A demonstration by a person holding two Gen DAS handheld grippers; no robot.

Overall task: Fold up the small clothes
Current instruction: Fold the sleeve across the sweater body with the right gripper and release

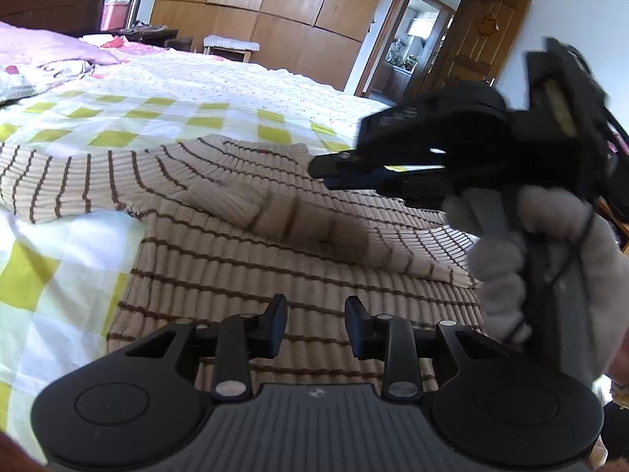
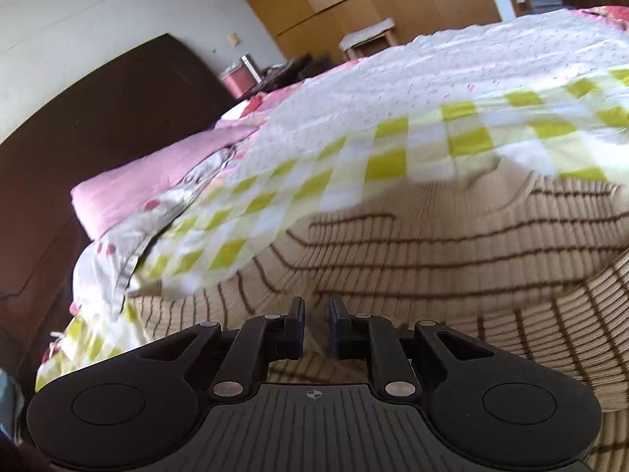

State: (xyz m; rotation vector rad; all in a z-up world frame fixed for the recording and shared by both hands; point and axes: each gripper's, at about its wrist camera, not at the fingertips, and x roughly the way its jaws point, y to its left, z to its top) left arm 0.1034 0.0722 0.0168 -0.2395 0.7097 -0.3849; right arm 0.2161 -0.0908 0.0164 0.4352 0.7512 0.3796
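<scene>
One beige striped sweater (image 1: pixel 243 259) lies on the bed (image 1: pixel 59 275), over the yellow-checked sheet; its near and right edges are cut off by the frame and by the tools. One sleeve (image 1: pixel 251 200) is folded across the body. Right wrist view is motion-blurred, stripes smeared. Two grippers: left gripper (image 1: pixel 316 324) has its jaws apart, nothing between them, above the knit. Right gripper (image 2: pixel 316 324) shows a narrow gap, nothing clamped; one gloved hand (image 1: pixel 550 267) holds it. One pink pillow (image 2: pixel 157 173), partly hidden.
</scene>
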